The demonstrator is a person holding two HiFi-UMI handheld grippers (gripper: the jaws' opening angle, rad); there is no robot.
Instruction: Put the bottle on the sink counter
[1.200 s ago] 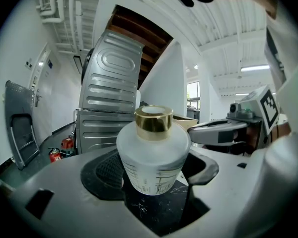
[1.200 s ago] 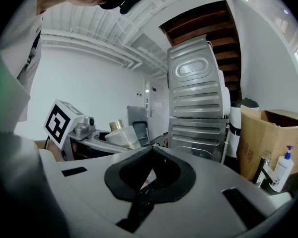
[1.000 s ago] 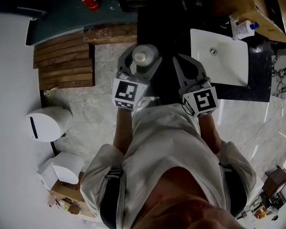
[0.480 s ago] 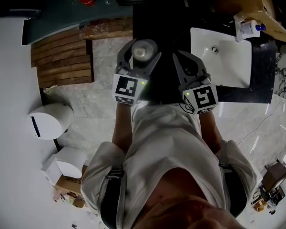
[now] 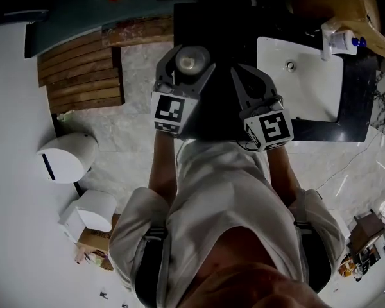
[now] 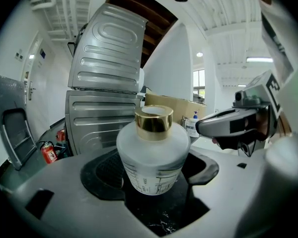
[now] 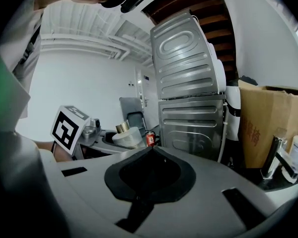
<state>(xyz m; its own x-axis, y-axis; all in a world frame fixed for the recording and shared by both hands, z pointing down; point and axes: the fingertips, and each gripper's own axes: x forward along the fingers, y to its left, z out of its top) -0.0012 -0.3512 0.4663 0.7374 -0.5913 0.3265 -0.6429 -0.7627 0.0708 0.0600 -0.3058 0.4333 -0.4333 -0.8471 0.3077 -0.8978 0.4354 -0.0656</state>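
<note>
Centrally, shows the left tool (image 5: 186,56) clamped on a frosted white bottle (image 6: 153,155) with a gold cap, upright, a pad pressed to each side of the rounded body. Places the bottle left of the white sink basin (image 5: 299,82), over the dark veined desk (image 5: 321,131) that frames that basin; cannot tell whether base and desk touch. Shows the right tool (image 7: 150,148) between bottle and basin, tips drawn together, curved pads enclosing nothing.

Around the basin:
- At the far right corner, on the desk: a pump bottle (image 5: 343,42) with a blue top.
- Just beside it: a chrome faucet (image 7: 275,155).
- Behind both: a brown cardboard box (image 7: 268,128).
- Beyond the basin, to its left: ribbed grey metal panels (image 6: 107,83), one leaning above another.
- Low beside those panels: a red fire extinguisher (image 6: 48,152).
- Well left of the basin, on the floor: wooden slats (image 5: 80,69).
- Farther left and nearer the person: a white round bin (image 5: 64,158).
</note>
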